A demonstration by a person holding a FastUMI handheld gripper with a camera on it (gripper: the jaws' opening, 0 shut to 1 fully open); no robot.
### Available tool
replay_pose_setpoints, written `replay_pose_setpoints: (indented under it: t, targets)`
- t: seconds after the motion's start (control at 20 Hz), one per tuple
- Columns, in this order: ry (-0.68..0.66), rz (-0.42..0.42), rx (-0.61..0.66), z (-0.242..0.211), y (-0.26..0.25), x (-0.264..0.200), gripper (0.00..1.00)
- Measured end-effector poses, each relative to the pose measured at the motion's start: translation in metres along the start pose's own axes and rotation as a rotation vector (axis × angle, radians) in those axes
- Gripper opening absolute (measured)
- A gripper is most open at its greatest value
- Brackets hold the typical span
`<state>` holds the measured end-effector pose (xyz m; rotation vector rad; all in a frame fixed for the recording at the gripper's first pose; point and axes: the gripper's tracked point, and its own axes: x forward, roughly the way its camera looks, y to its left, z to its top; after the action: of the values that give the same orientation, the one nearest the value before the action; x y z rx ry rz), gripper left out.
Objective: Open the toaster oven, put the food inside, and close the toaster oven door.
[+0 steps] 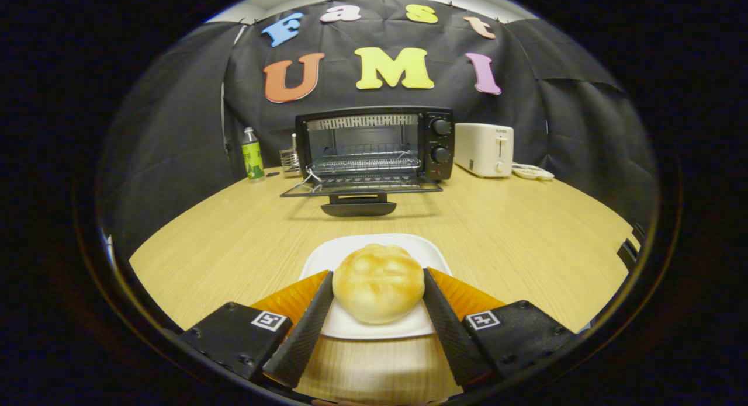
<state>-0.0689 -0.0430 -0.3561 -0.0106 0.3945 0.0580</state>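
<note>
A round golden bun (378,289) sits over a white plate (350,251) on the wooden table (234,236). My gripper (378,273) holds the bun between its two black fingers (310,330), one touching each side. I cannot tell whether the bun is lifted off the plate. Beyond the plate, at the back of the table, stands the black toaster oven (374,143). Its glass door (359,188) is folded down flat toward me, handle (357,206) in front, and the wire rack inside is bare.
A white pop-up toaster (484,150) stands right of the oven, with a small white dish (532,172) beside it. A green-labelled bottle (252,155) and a small clear container (288,160) stand to the oven's left. Bare tabletop lies between plate and oven door.
</note>
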Motion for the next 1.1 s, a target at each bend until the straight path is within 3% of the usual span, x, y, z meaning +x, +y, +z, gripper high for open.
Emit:
replay_pose_setpoints:
  t: [0.15, 0.6, 1.1]
  targets:
    - [-0.023, 0.004, 0.03, 0.018, -0.003, -0.004, 0.93]
    - [-0.137, 0.128, 0.096, 0.092, 0.02, -0.02, 0.92]
    - [-0.259, 0.191, 0.334, 0.184, 0.028, -0.009, 0.92]
